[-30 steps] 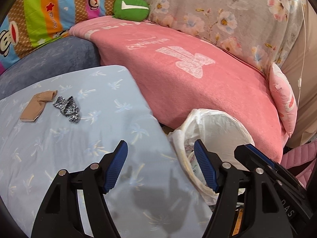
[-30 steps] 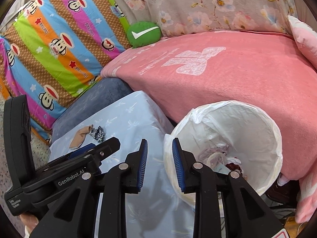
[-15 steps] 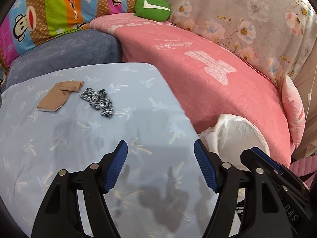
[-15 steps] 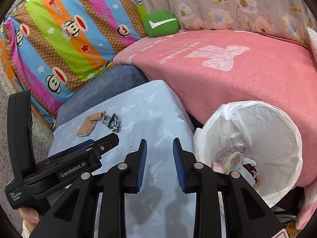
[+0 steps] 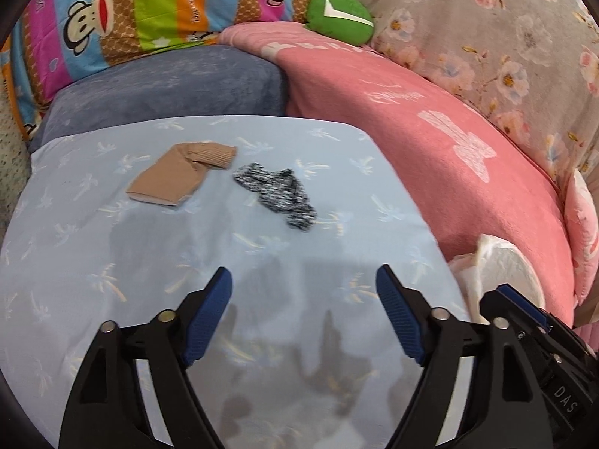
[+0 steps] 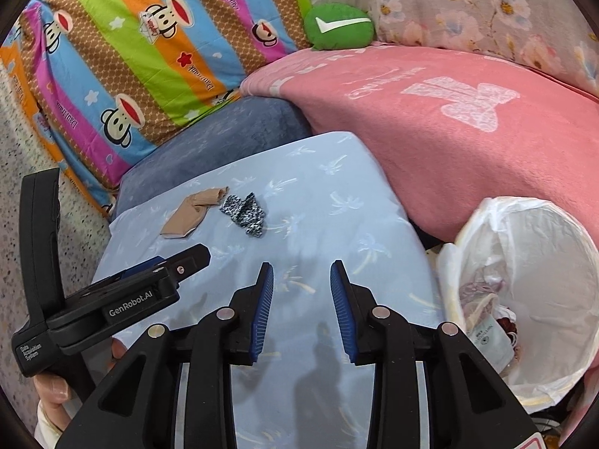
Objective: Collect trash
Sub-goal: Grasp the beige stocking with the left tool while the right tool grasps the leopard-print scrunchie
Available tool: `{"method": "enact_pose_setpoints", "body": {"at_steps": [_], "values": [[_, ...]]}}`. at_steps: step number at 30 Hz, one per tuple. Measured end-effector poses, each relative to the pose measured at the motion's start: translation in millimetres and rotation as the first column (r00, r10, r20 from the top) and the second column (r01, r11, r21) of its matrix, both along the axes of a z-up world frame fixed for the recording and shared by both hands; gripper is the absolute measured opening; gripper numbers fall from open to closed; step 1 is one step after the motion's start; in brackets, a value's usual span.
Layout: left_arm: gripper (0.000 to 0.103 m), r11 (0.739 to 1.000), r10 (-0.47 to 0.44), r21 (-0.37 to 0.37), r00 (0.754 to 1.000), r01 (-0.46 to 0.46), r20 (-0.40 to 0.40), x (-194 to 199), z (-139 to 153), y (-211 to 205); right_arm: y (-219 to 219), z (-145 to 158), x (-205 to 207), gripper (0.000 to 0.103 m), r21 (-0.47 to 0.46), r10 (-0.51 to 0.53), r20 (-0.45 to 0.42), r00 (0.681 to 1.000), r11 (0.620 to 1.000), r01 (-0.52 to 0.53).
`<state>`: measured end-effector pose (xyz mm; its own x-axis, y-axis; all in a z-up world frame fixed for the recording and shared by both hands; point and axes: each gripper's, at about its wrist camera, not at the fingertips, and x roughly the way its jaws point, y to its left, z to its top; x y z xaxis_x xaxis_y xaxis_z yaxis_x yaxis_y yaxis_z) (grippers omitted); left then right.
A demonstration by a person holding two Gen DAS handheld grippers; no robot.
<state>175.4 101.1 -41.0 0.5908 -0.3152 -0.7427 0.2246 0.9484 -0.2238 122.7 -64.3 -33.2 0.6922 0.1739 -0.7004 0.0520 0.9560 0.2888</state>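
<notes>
A beige sock (image 5: 179, 175) (image 6: 191, 212) and a black-and-white speckled scrap (image 5: 279, 191) (image 6: 245, 213) lie side by side on the light blue cloth-covered surface (image 5: 112, 262) (image 6: 318, 194). My left gripper (image 5: 304, 292) hovers short of them, its jaws opening wide with nothing between them. My right gripper (image 6: 301, 280) is over the same cloth, jaws opening a little, empty too. A white-lined bin (image 6: 543, 262) (image 5: 501, 265) with trash in it stands at the right. The left gripper's body (image 6: 112, 299) shows at lower left in the right wrist view, held by a hand (image 6: 52, 393).
A pink blanket (image 5: 430, 131) (image 6: 449, 119) covers the sofa behind the cloth. A grey-blue cushion (image 5: 168, 86), a striped monkey-print quilt (image 6: 131, 56) and a green round pillow (image 5: 340, 18) (image 6: 338, 26) lie at the back. Floral fabric (image 5: 505, 30) hangs at right.
Both grippers have swung left from the bin across the blue cloth, so the sock and scrap now lie ahead. The left jaws have spread wider; the right jaws have parted slightly.
</notes>
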Motion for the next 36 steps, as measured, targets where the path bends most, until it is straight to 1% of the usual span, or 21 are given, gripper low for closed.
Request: {"method": "enact_pose_setpoints", "body": {"at_steps": [3,8,9,11,13,18,22,26,31,36], "values": [[0.079,0.999,0.016,0.04,1.0,-0.016,0.002,8,-6,13,11,-5,11,0.033,-0.006,0.016,-0.012,1.0,1.0,-0.016],[0.079,0.997,0.053,0.065,0.998,-0.052,-0.018,26,-16,37,28,-15,34,0.034,-0.009,0.037,-0.028,0.999,0.999,-0.037],[0.082,0.996,0.063,0.064,0.998,-0.061,-0.027,29,-19,41,30,-17,39,0.035,-0.009,0.039,-0.031,0.999,0.999,-0.039],[0.088,0.994,0.092,0.055,0.995,-0.09,-0.038,37,-21,51,37,-22,49,0.042,-0.011,0.042,-0.035,0.998,0.999,-0.042],[0.089,0.993,0.109,0.058,0.993,-0.107,-0.034,45,-23,59,44,-27,59,0.042,-0.021,0.049,-0.041,0.998,0.999,-0.05],[0.09,0.985,0.133,0.114,0.991,-0.129,-0.026,67,-34,68,61,-39,91,0.047,-0.025,0.063,-0.058,0.996,0.998,-0.064],[0.09,0.981,0.153,0.124,0.987,-0.148,-0.038,88,-43,77,71,-48,119,0.048,-0.028,0.077,-0.068,0.995,0.996,-0.079],[0.09,0.976,0.169,0.145,0.985,-0.163,-0.03,109,-50,80,79,-58,145,0.048,-0.03,0.081,-0.079,0.994,0.996,-0.084],[0.09,0.976,0.174,0.137,0.984,-0.167,-0.039,129,-58,83,85,-74,169,0.048,-0.03,0.08,-0.106,0.991,0.996,-0.083],[0.09,0.982,0.154,0.117,0.987,-0.148,-0.045,136,-63,81,90,-85,182,0.048,-0.021,0.082,-0.13,0.988,0.996,-0.085]]}}
